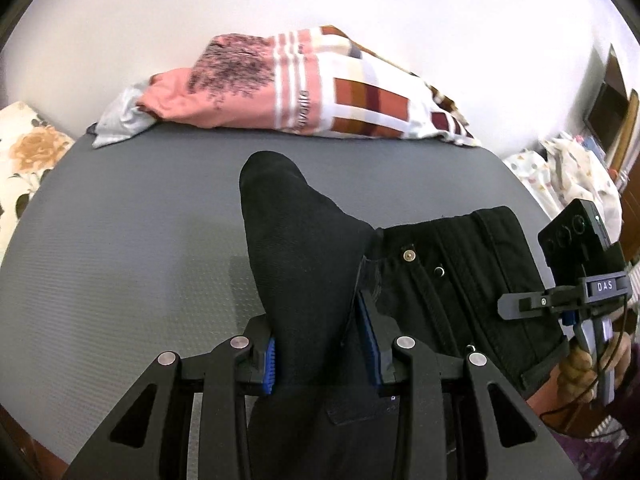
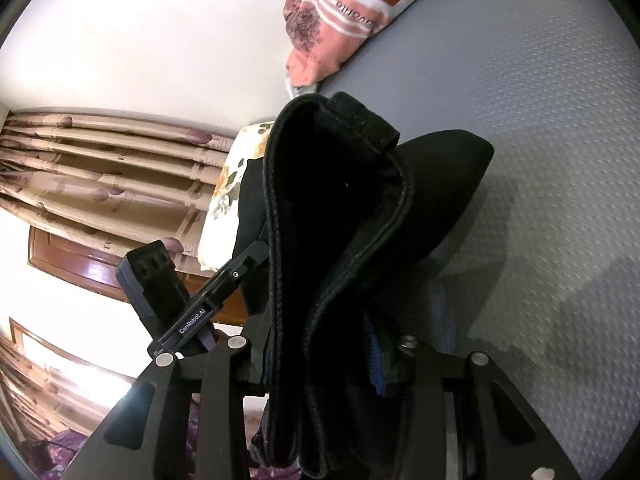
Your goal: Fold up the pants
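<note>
The black pants [image 1: 304, 248] are held up over a grey mat [image 1: 120, 240]. My left gripper [image 1: 322, 356] is shut on a bunched fold of the pants fabric between its blue pads [image 1: 271, 364]. The waistband with its brass button [image 1: 409, 255] hangs to the right. My right gripper [image 2: 320, 364] is shut on the folded waistband [image 2: 340, 208], which stands up in front of the camera. The right gripper also shows in the left wrist view [image 1: 576, 292] at the right edge of the pants. The left gripper shows in the right wrist view [image 2: 188, 312] at the left.
A pile of pink and checked cloth [image 1: 304, 88] lies at the far edge of the mat. A floral cushion [image 1: 24, 152] is at the left. Curtains [image 2: 100, 168] and a wooden frame are beside the bed. Patterned fabric [image 1: 560, 176] lies at the right.
</note>
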A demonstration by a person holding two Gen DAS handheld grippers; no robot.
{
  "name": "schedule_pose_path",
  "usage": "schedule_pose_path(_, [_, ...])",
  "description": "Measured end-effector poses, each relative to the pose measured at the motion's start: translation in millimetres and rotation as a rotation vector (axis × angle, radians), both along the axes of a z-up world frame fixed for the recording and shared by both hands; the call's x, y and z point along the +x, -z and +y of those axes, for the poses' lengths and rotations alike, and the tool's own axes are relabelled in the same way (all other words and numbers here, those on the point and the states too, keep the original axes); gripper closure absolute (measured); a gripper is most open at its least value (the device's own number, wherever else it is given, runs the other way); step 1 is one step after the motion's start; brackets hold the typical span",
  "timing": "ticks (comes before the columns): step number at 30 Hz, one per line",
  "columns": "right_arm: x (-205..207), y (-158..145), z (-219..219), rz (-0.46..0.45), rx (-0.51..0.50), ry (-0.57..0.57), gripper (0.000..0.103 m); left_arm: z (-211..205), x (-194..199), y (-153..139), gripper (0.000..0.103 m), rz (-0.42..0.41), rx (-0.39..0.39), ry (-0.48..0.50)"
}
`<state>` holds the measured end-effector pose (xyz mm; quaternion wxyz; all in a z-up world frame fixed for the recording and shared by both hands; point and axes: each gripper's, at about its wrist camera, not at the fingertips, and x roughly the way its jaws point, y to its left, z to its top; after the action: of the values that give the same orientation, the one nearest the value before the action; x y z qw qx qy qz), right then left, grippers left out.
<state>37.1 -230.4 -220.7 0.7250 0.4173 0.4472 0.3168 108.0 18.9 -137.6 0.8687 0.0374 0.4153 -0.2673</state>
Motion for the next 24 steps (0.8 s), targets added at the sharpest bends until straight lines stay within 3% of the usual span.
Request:
schedule_pose_path(11, [63.1,-10.3,45.4,-0.011,0.0,-0.059,0.068,43.0,47.0,-9.4,0.068,-0.046,-0.008,-0.082])
schedule_pose_path(24, [188.0,-16.2,78.6,-0.074,0.029,-0.068,0.068,84.3,160.2,-14.3,0.068,-0.106,-0.04,-0.191])
